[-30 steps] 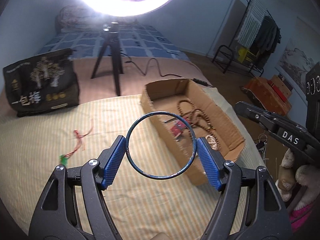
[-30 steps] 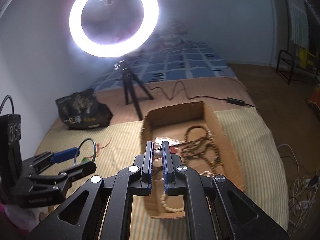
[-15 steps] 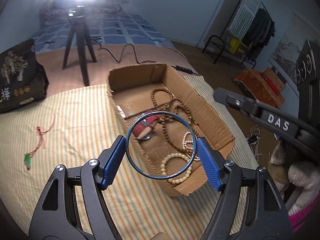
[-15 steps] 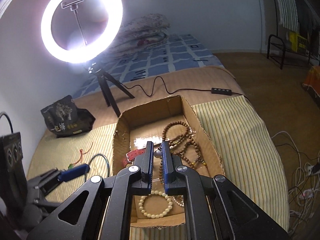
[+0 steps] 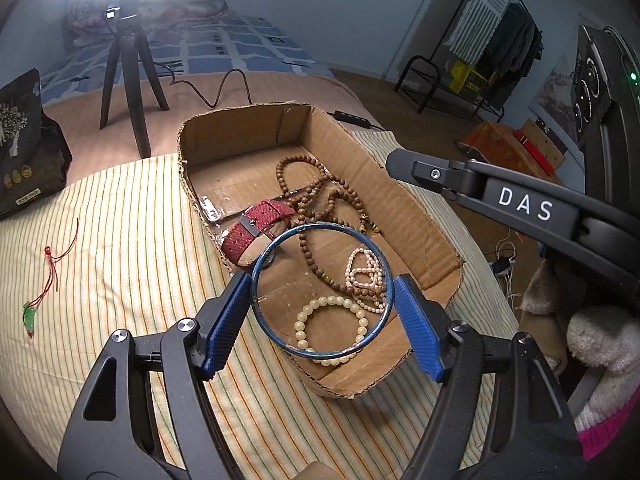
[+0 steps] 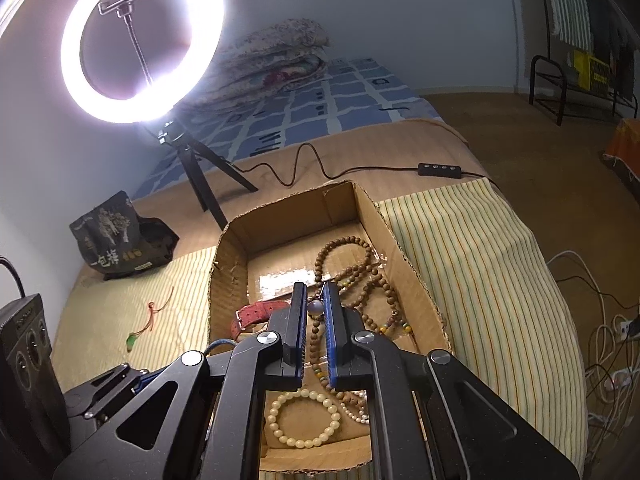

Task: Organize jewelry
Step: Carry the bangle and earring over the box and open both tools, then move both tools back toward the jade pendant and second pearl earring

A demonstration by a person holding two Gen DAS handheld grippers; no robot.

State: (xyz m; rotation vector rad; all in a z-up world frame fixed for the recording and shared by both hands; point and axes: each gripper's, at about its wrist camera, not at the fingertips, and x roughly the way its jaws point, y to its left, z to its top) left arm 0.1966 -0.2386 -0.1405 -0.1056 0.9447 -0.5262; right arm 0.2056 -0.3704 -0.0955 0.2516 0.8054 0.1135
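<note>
My left gripper point(image 5: 322, 304) is shut on a thin blue bangle point(image 5: 276, 248) and holds it over the near end of the cardboard box point(image 5: 420, 216). In the box lie a red watch strap point(image 5: 256, 228), brown wooden bead strings point(image 5: 320, 196), a pearl bracelet point(image 5: 366, 272) and a cream bead bracelet point(image 5: 328, 304). My right gripper point(image 6: 316, 300) is shut on a small grey bead on a cord point(image 6: 315, 307) above the box point(image 6: 228, 248). A red cord with a green pendant point(image 5: 44, 276) lies on the striped cloth left of the box.
A ring light point(image 6: 140, 40) on a tripod point(image 5: 128, 64) stands behind the box, its cable point(image 6: 320, 168) trailing right. A black printed bag point(image 6: 120, 240) sits at the back left. A stuffed toy point(image 5: 600, 344) is at the right. Cables lie on the floor point(image 6: 600, 340).
Both grippers have moved forward and lower over the box. The bangle now hangs over the box's near end. The right gripper still holds its bead.
</note>
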